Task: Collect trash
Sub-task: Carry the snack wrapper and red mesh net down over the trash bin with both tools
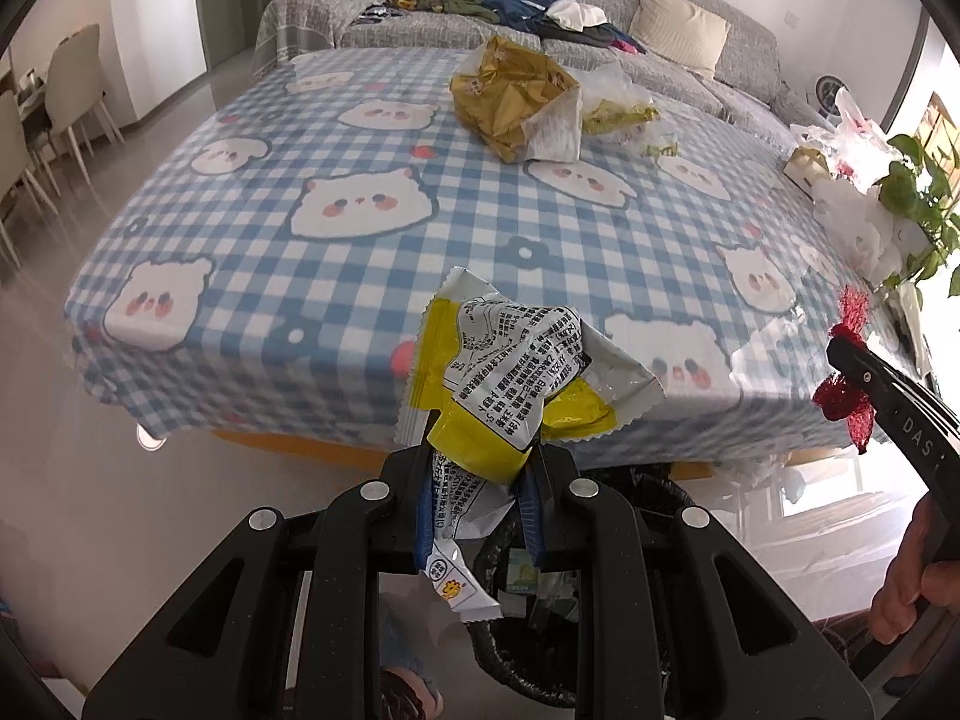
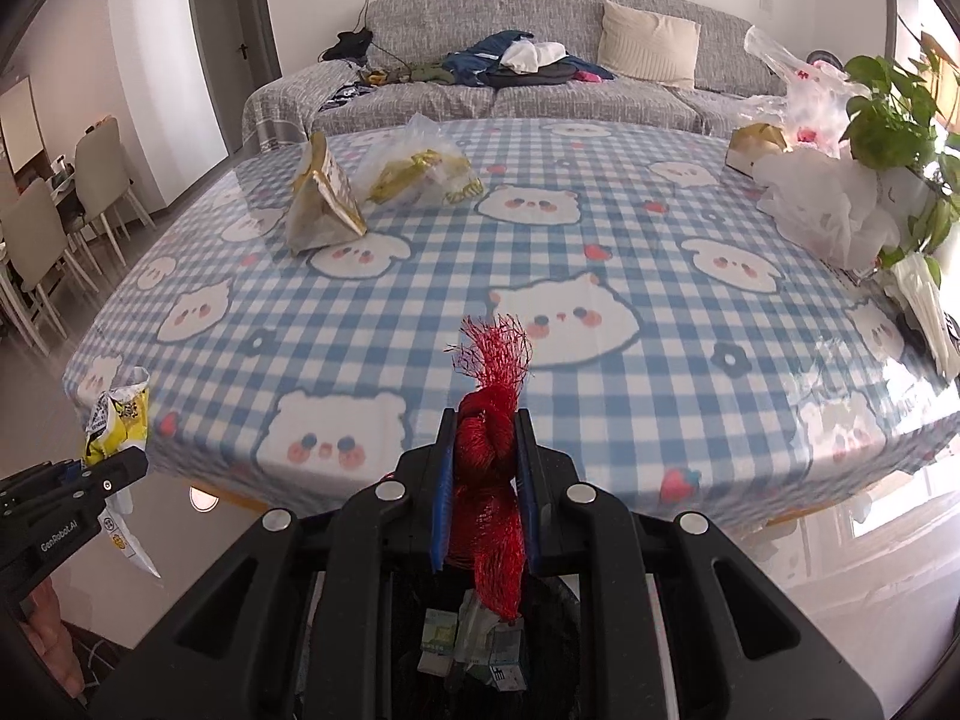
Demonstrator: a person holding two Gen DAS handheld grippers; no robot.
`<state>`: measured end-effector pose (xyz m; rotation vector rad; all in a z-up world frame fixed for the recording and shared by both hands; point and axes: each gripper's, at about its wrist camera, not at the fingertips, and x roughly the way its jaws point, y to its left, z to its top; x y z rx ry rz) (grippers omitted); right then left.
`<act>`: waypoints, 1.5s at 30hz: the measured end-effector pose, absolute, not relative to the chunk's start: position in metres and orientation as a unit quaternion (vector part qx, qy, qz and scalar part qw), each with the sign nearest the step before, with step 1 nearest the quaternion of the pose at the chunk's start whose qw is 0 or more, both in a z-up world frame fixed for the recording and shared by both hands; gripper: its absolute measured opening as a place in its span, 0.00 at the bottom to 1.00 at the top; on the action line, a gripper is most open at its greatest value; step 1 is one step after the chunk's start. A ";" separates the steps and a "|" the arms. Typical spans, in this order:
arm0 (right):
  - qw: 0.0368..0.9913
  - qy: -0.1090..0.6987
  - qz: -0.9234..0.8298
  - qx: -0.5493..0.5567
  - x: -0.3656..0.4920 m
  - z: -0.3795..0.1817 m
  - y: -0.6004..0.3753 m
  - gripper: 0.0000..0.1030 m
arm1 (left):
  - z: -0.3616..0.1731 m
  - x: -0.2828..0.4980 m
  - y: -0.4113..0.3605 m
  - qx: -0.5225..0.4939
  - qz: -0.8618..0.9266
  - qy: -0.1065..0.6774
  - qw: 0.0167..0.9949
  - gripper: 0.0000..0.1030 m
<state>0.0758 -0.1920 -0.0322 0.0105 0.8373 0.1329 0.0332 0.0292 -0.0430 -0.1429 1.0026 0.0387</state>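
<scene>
Both jaws were clamped: left gripper [image 1: 480,450] on a yellow wrapper [image 1: 516,360], right gripper [image 2: 485,462] on red netting [image 2: 489,438], above the bin [image 2: 480,648]; gold bag [image 2: 321,198] and clear bag [image 2: 420,171] remained on the table [image 2: 600,276].

You've got a checked tablecloth [image 2: 600,252]; behind it a grey sofa [image 2: 480,96] with cushion [image 2: 651,42], probably clothes [image 2: 522,60]; potted plant [image 2: 888,114] at its right edge.
</scene>
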 end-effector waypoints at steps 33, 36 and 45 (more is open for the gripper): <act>0.879 0.472 0.067 -0.009 -0.008 -0.122 -0.165 0.16 | -0.122 -0.037 0.039 -0.080 0.025 0.520 0.850 0.21; 0.873 0.482 0.068 -0.013 -0.010 -0.135 -0.161 0.16 | -0.135 -0.038 0.041 -0.081 0.027 0.528 0.845 0.21; 0.860 0.506 0.067 -0.021 -0.007 -0.173 -0.156 0.17 | -0.161 -0.036 0.044 -0.083 0.028 0.540 0.837 0.21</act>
